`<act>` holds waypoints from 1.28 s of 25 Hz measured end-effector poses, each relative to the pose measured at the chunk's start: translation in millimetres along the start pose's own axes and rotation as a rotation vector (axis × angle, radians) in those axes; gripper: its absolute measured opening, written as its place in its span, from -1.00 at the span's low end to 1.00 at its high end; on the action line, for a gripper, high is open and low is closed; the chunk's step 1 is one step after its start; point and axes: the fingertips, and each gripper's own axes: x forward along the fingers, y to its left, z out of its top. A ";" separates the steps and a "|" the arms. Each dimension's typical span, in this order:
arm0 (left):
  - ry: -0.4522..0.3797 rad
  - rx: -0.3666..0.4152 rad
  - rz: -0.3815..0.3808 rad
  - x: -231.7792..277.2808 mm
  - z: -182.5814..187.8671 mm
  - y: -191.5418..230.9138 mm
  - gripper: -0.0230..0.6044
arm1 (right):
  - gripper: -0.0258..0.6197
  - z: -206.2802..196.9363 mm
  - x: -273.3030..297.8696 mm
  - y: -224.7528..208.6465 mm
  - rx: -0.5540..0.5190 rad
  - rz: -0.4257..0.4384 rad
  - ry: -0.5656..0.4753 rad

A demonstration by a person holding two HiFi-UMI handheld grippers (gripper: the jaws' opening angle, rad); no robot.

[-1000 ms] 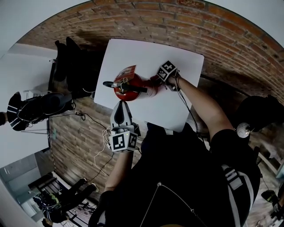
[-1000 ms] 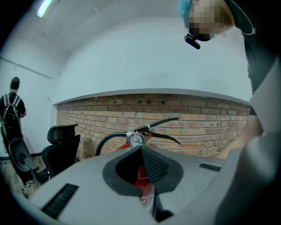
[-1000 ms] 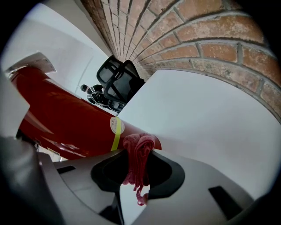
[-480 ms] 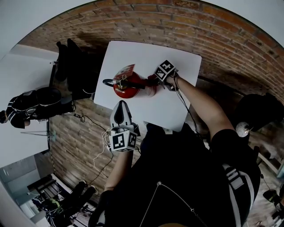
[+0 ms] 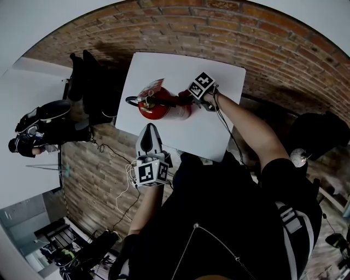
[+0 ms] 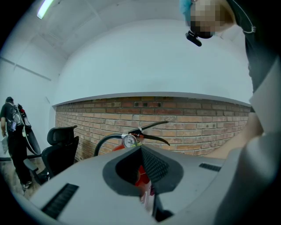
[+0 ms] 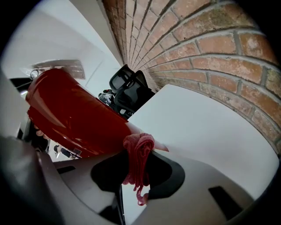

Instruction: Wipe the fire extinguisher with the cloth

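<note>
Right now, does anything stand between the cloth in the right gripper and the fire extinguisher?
Nothing visible does. The right gripper holds the pink cloth, and the cloth appears to touch the red body of the fire extinguisher directly.

You see: fire extinguisher [image 7: 74, 116] – glossy red body, smooth like painted metal | cloth [image 7: 138, 163] – soft pink fabric, loose threads | table [image 5: 221, 82] – smooth matt white | wall [image 7: 210, 52] – rough brick | your right tool [image 7: 139, 149] – matt grey plastic

1. An office-like workroom.
2. A brick wall [image 6: 189, 118] backs a white table [image 5: 219, 131].
3. A black office chair [image 6: 61, 143] stands beside it.
4. A strip light [image 6: 44, 9] runs along the white ceiling.
</note>
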 end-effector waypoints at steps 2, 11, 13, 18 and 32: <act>-0.002 -0.001 -0.003 0.0 0.3 -2.0 -0.90 | -0.57 4.3 -4.5 5.0 -0.011 0.006 -0.015; -0.004 -0.002 -0.016 2.7 -0.4 -8.3 -0.90 | -0.56 21.4 -25.0 27.7 -0.053 0.019 -0.063; -0.005 -0.004 -0.014 3.3 0.2 -8.4 -0.90 | -0.57 24.0 -29.5 31.7 -0.055 0.016 -0.071; -0.003 -0.001 -0.016 2.1 1.0 -10.3 -0.90 | -0.56 35.4 -47.5 49.2 -0.076 0.020 -0.102; -0.006 0.000 -0.018 7.3 0.0 -13.9 -0.90 | -0.56 60.4 -90.5 93.5 -0.147 0.030 -0.160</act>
